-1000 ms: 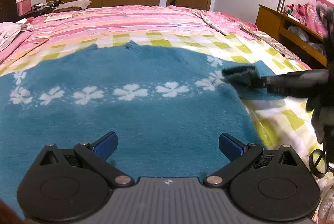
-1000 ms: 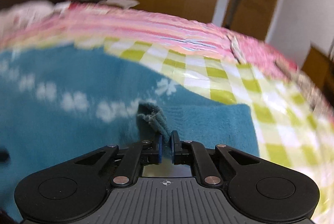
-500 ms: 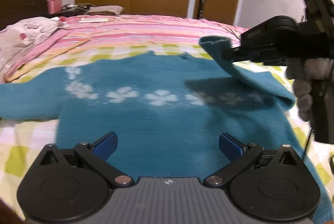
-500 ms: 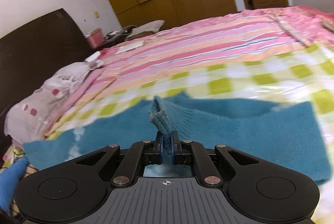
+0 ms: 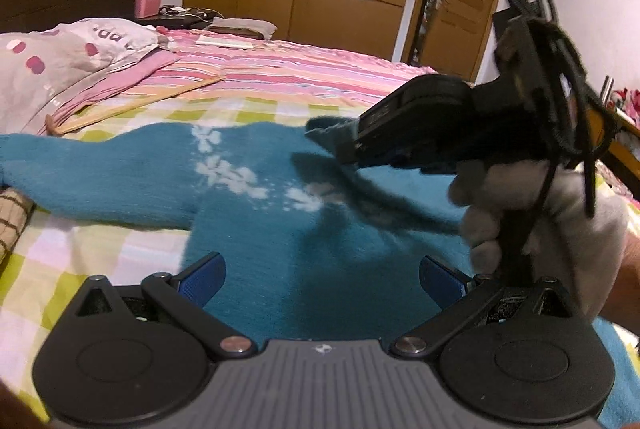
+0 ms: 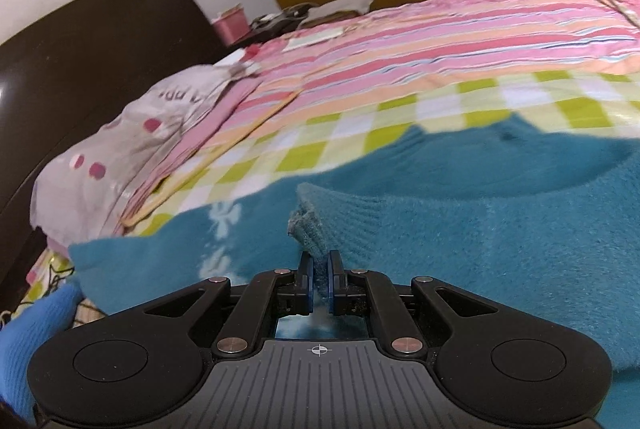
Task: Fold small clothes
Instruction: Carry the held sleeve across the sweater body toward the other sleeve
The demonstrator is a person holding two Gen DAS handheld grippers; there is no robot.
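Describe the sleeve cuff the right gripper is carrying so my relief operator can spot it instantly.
Start at the bed's green-checked blanket, where the teal sweater lies spread flat. The cuff is pinched in the right gripper, lifted above the sweater's body. It is ribbed and plain teal, unlike the chest with its white flowers.

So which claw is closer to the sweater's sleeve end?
Right. The right claw is pinching the sleeve cuff, lifted over the teal sweater. The left claw is open, hovering near the sweater's bottom, away from the cuff.
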